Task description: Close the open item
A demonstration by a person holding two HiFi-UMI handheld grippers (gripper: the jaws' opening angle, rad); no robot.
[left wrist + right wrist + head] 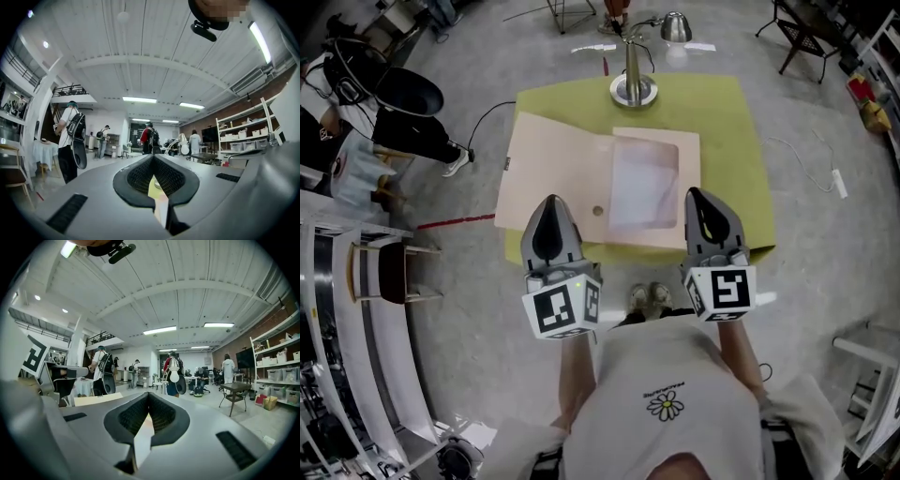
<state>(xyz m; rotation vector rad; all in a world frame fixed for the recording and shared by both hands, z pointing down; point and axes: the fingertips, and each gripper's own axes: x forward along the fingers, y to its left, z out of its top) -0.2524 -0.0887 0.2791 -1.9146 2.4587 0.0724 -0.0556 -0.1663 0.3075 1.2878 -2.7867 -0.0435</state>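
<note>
Tongs at the ready: the left tongs are pressed fully together with nothing between them, and the right tongs look the same in their own view, tips meeting on empty air. Both point level, side by side and well apart, their tips over the near edge of a pale folder that lies flat and spread open on a yellow-green tabletop. Whether either tip touches the card cannot be told from above.

The left tongs sit near the fold, beside a small round hole. The right tongs sit at the near right corner, by the clear sleeve that fills much of the right-hand leaf. The closed tips suggest a nudge or a lift-and-flip rather than a pinch, since a thin blunt wedge may slip under a cover's edge more readily than spread tips. With the folder squared to the person and one tool at each leaf, either cover seems within reach for swinging over the other; the closing has not begun.

The person stands at the tabletop's near side, forearms stretched straight ahead and roughly parallel, marker cubes turned up toward the head camera. A desk lamp stands at the far edge, just beyond the folder.
</note>
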